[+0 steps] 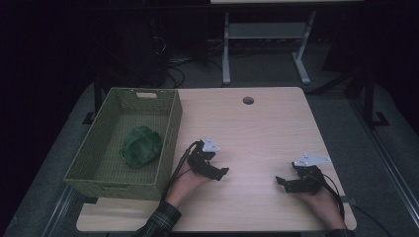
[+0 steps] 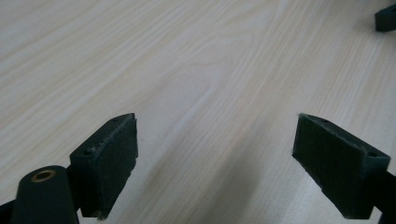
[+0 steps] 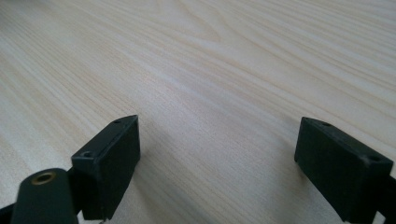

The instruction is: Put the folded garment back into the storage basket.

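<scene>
Both my grippers rest low over bare table [image 1: 257,123], and both stand open with nothing between the jaws: in the left gripper view and the right gripper view I see only wood grain between the black pads.

The green cloth [image 1: 141,146] lies crumpled on the floor of the basket [image 1: 168,143], at the table's left edge. From my left gripper [image 1: 221,172] it sits to the left and a little farther away, with the basket's right wall between us. My right gripper [image 1: 280,182] is well apart from it, near the table's right side, so the left is plainly the nearer.

The cloth is a rumpled lump; its longer run seems to go from near-left to far-right, though it points no clear way.
</scene>
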The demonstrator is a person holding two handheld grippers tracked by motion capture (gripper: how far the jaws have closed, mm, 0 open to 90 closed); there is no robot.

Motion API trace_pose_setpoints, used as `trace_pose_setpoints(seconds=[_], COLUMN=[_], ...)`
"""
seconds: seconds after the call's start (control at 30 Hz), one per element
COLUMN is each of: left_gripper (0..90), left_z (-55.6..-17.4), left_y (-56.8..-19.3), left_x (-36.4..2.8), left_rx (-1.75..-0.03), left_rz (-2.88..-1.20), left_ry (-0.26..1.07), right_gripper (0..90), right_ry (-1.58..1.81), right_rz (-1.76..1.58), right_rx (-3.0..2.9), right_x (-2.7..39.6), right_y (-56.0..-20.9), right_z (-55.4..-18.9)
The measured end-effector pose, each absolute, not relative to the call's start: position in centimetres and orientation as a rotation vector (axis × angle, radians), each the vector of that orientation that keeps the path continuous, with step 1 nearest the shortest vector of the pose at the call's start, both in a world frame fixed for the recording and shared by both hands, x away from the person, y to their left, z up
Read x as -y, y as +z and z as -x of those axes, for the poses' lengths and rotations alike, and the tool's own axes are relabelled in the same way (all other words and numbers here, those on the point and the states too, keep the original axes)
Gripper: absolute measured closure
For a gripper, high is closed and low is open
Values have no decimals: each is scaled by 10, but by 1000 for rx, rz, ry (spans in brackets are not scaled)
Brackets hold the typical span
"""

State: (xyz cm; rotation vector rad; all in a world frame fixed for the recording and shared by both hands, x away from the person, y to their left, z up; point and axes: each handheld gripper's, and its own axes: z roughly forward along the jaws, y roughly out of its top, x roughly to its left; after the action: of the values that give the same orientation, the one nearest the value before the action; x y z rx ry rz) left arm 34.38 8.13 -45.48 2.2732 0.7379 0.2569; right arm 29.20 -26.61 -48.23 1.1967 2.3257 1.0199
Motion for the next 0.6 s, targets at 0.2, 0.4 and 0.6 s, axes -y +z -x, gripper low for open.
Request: trace_pose_setpoints(seconds=[0.2, 0.4, 0.6], left_gripper=[137, 140, 139], left_z=[-343, -341, -339], left_y=[-471, -479, -479], left_x=[-83, -84, -85], left_rx=[-742, -727, -706], left_rz=[-2263, -2241, -2248], left_ry=[282, 316, 302], right_gripper=[141, 140, 140], right_ry=[1020, 1020, 1020], right_rz=[-1198, -1197, -1197], right_rx=[-2326, -2325, -2325], right_x=[266, 266, 266], right_y=[-482, -482, -482], right_z=[-292, -292, -292])
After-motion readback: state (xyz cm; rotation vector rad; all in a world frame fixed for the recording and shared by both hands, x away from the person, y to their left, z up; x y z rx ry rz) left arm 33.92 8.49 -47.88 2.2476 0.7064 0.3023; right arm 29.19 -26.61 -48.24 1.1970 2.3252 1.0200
